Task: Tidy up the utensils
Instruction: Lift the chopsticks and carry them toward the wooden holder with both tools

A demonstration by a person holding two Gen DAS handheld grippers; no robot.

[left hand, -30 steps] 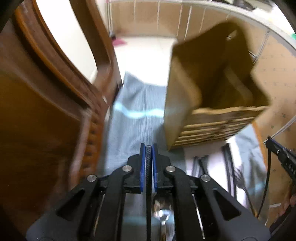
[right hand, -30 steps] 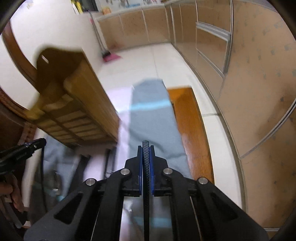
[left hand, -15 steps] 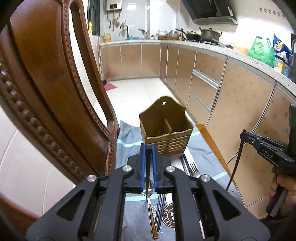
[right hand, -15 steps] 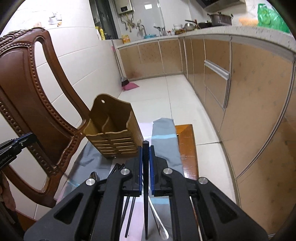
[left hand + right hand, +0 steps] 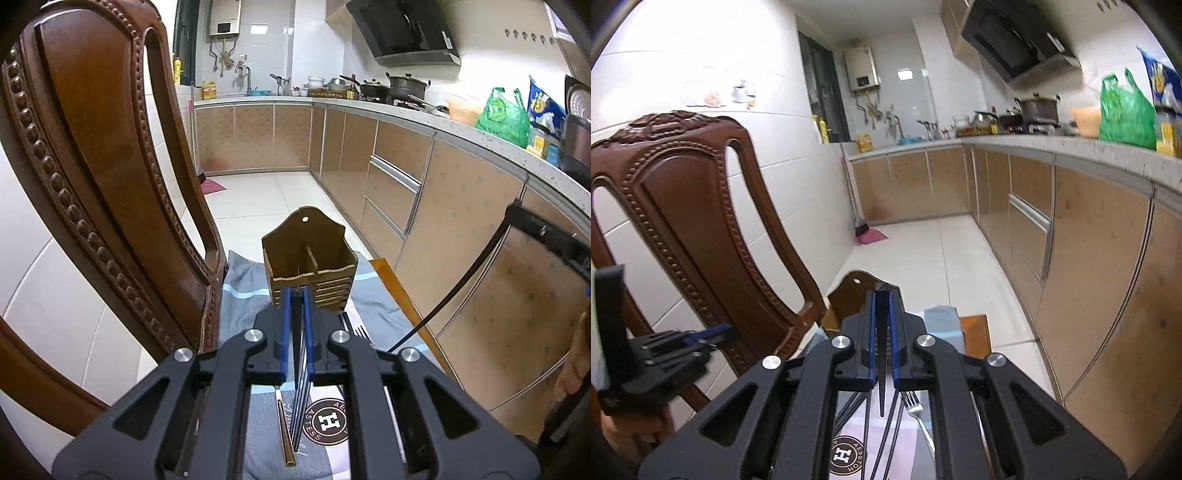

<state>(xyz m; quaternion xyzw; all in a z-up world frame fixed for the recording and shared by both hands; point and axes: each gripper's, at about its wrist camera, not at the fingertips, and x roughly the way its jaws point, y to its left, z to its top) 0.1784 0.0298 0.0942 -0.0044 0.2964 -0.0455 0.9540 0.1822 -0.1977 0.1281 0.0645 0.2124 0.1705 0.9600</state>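
A wooden two-compartment utensil holder (image 5: pixel 308 264) stands upright on a grey-blue striped cloth (image 5: pixel 243 291); its compartments look empty. Black chopsticks (image 5: pixel 301 410), a gold-handled utensil (image 5: pixel 286 432) and a silver fork (image 5: pixel 360 332) lie on the cloth in front of it. My left gripper (image 5: pixel 296 295) is shut and empty, raised above the utensils and pointing at the holder. My right gripper (image 5: pixel 881 295) is shut and empty, raised above the chopsticks (image 5: pixel 866 417) and fork (image 5: pixel 914 410); it hides most of the holder (image 5: pixel 849 284).
A carved brown wooden chair back (image 5: pixel 92 184) stands close on the left, also seen in the right wrist view (image 5: pixel 694 221). Kitchen cabinets (image 5: pixel 424 206) run along the right. The wooden table edge (image 5: pixel 402 299) shows right of the cloth.
Both grippers have lifted and pulled back from the holder, tilting up so more of the kitchen shows. Both stay shut. The utensils and holder have not moved.
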